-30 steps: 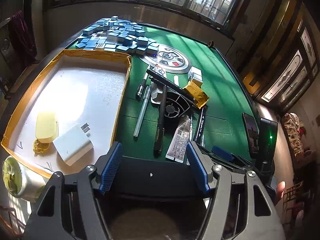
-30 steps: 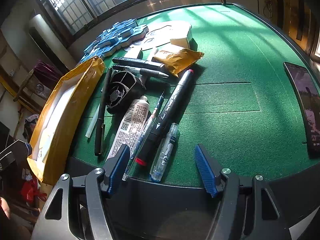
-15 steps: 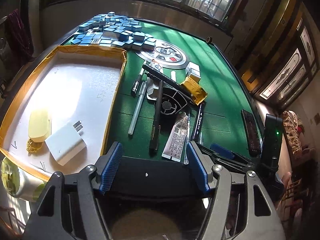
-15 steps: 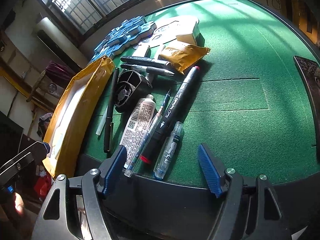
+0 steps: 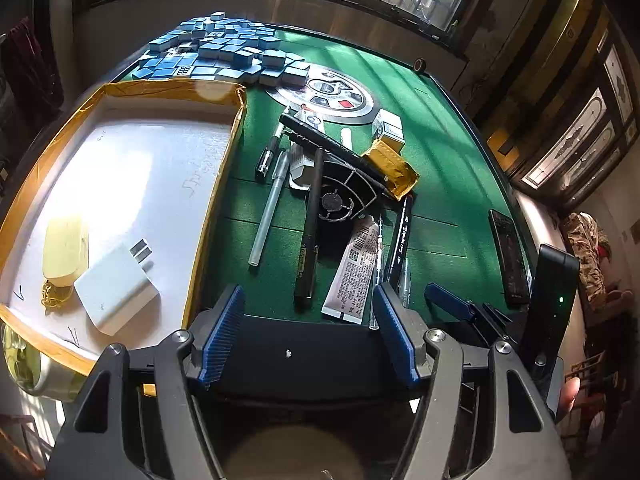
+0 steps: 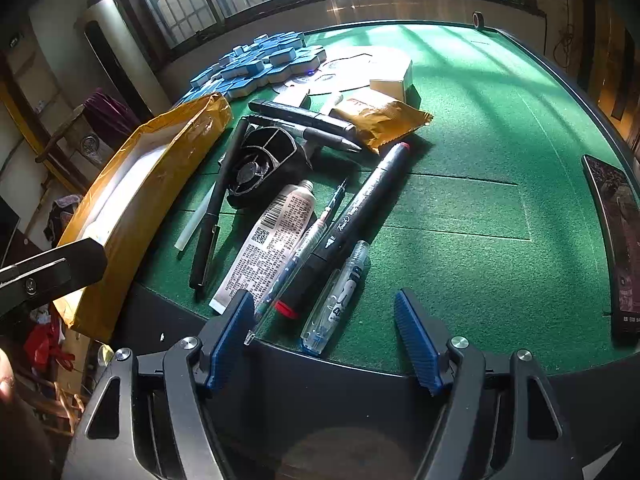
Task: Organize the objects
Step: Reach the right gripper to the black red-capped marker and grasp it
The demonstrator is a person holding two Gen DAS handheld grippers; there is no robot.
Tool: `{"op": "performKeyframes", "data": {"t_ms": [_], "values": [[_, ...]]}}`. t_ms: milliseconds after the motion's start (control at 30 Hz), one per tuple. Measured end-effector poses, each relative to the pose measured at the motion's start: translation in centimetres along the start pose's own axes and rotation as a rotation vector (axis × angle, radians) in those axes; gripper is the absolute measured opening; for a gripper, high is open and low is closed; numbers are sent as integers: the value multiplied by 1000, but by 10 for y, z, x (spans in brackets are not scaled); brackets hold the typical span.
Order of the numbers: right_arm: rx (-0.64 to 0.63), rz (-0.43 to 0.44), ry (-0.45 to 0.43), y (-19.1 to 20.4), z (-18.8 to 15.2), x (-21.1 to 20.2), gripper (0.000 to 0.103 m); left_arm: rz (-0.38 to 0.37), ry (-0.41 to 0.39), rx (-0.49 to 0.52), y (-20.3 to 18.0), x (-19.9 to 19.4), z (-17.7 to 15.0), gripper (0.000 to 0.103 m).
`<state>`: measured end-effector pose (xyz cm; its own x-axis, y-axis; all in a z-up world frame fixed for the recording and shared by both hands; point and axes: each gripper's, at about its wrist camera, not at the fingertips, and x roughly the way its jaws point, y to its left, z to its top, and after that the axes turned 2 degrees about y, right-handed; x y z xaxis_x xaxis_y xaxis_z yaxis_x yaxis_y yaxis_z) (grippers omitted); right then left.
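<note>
Pens, a tube and other small things lie heaped at the middle of the green surface [image 5: 440, 152], with a shallow tray [image 5: 36, 168] at the left of the left wrist frame. Inside the tray, at its lower left, a pale yellow oval case [image 5: 66, 250] lies touching a white charger [image 5: 116, 284] with its prongs pointing up and right. Just right of the tray wall lie a clear pen [image 5: 268, 212] and a black pen [image 5: 310, 224], both running up the frame, the black one crossing a black fan [image 5: 344, 196]. Below the fan a white tube [image 5: 354, 268] points towards the left claw [image 5: 308, 332], which is open and empty at the near edge of the surface. Blue tiles [image 5: 224, 52] are piled at upper centre; a phone [image 5: 510, 256] lies flat at the right.

In the right wrist frame the tray [image 6: 160, 168] stands at the left, the fan [image 6: 264, 168] and tube [image 6: 272, 240] at centre. Right of the tube, a thin clear pen [image 6: 296, 252], a thick black marker [image 6: 356, 220] and a short clear pen [image 6: 340, 296] lie side by side, their near ends between the spread fingers of the right claw [image 6: 324, 336], which holds nothing. A yellow packet [image 6: 384, 120] lies above them.
</note>
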<state>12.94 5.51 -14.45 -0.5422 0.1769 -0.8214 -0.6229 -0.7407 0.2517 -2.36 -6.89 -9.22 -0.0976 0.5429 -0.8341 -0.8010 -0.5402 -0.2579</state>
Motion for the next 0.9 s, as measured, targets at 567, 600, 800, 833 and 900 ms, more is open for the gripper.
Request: {"op": "performKeyframes", "data": {"t_ms": [567, 600, 800, 833, 900], "values": [[81, 115, -30, -18, 9, -2, 33, -13, 29, 23, -5, 19, 9, 66], [82, 113, -30, -18, 10, -2, 33, -14, 30, 21, -4, 20, 9, 66], [116, 95, -26, -22, 21, 4, 28, -17, 38, 9, 3, 26, 10, 66], [121, 86, -27, -22, 25, 5, 28, -18, 40, 7, 4, 27, 10, 66], [139, 74, -28, -23, 33, 8, 28, -20, 45, 4, 5, 29, 11, 66]]}}
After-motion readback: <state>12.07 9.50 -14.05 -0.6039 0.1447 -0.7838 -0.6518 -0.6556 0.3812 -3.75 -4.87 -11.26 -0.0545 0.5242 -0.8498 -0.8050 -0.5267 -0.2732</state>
